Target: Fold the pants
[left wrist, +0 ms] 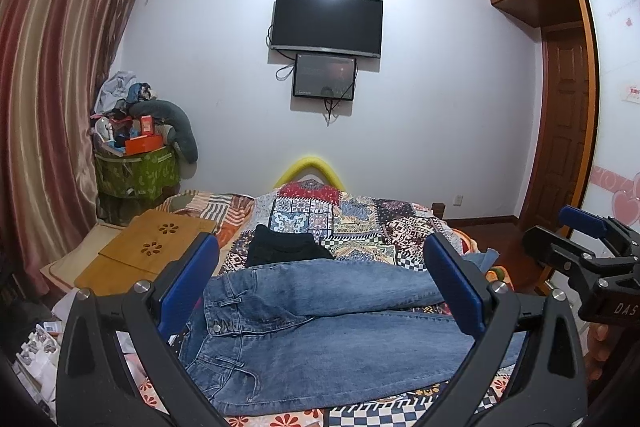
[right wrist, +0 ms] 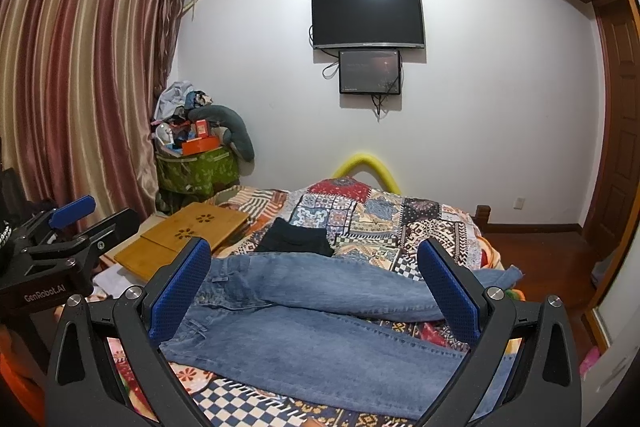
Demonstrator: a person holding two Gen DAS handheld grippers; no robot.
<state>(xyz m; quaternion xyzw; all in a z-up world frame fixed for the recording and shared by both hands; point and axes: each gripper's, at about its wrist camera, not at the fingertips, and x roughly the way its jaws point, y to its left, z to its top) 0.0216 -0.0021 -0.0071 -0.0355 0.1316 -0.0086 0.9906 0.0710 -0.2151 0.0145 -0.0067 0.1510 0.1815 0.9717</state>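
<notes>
**Jeans laid out, nothing gripped yet**

From the left wrist camera, the jeans (left wrist: 320, 327) lie flat across the bed (left wrist: 360, 223) on its patchwork cover, waistband toward the curtain side and both legs running off toward the door side. The legs are not stacked: the far one angles away from the near one, with a wedge of cover showing between them. The left gripper (left wrist: 320, 291) hangs above the jeans with its blue fingers (left wrist: 188, 287) spread wide and nothing between them. Beyond the jeans sits a small black garment (left wrist: 284, 247), touching or just behind the far leg.

From the right wrist camera, the right gripper (right wrist: 316, 291) is likewise above the jeans (right wrist: 320, 343), fingers (right wrist: 448, 291) wide apart and empty. The hem of the far leg pokes out past the right finger, near the bed's edge.

I'd judge this the very start: the first fold is not yet made. The next move likely calls for lowering both grippers onto one leg, at waistband and hem, to bring it over the other.
</notes>
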